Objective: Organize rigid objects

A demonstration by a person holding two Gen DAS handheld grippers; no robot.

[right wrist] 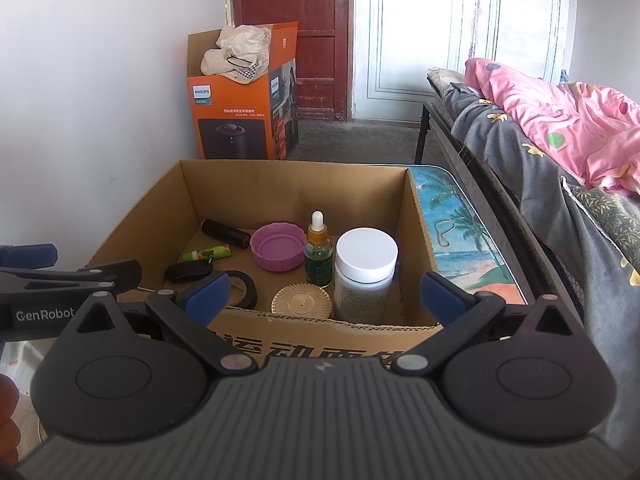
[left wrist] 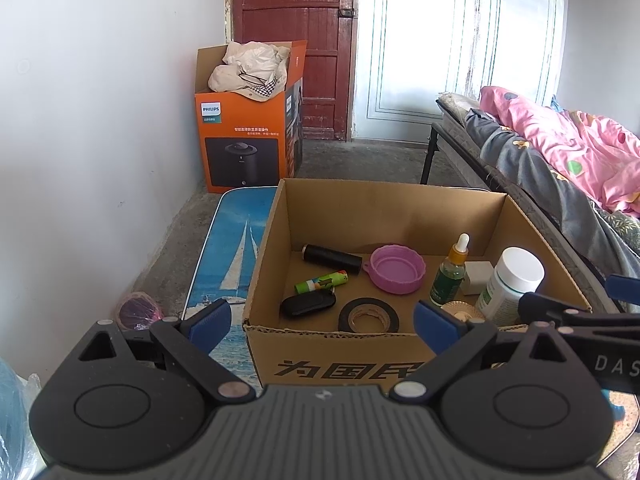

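An open cardboard box stands on a table with a printed top. Inside lie a black cylinder, a green lighter, a black key fob, a roll of black tape, a pink lid, a green dropper bottle, a white-capped jar and a gold round lid. My left gripper hovers open just before the box's near wall, empty. My right gripper is open and empty beside it.
The table top shows a sailboat and beach print. An orange Philips box with cloth in it stands on the floor by a red door. A bed with pink bedding runs along the right.
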